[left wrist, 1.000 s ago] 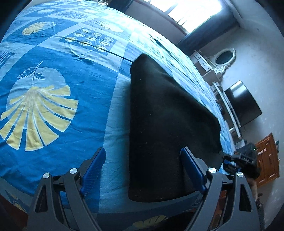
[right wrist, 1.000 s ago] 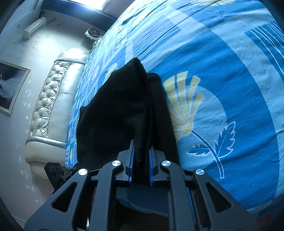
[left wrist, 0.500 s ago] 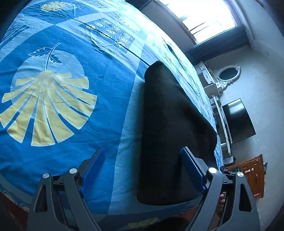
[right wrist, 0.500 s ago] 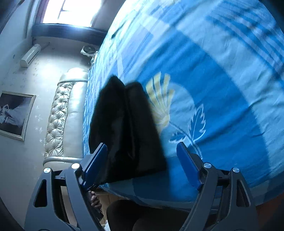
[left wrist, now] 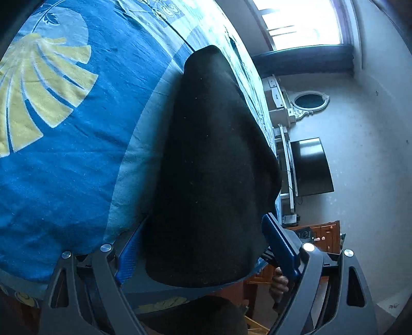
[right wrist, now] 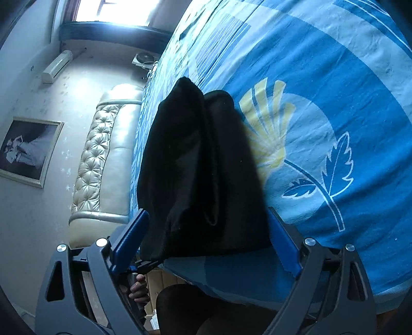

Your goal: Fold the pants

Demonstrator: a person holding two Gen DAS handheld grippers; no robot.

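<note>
A: What's nearest?
B: The right gripper (right wrist: 206, 241), fingers just spread wide; the left gripper (left wrist: 203, 247), fingers apart too. Folded black pants (right wrist: 195, 167) lie loose between both, at the bed's near edge.
A: Beyond?
B: Blue leaf-print bedsheet (right wrist: 322, 77), tufted headboard (right wrist: 100, 165), window (left wrist: 303, 23).

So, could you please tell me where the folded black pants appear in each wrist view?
Left wrist: black pants fill the centre, near end low between the open left gripper.
Right wrist: centre-left, between the open right gripper.
Shared landmark: the blue bedspread with its yellow fan print, also.
</note>
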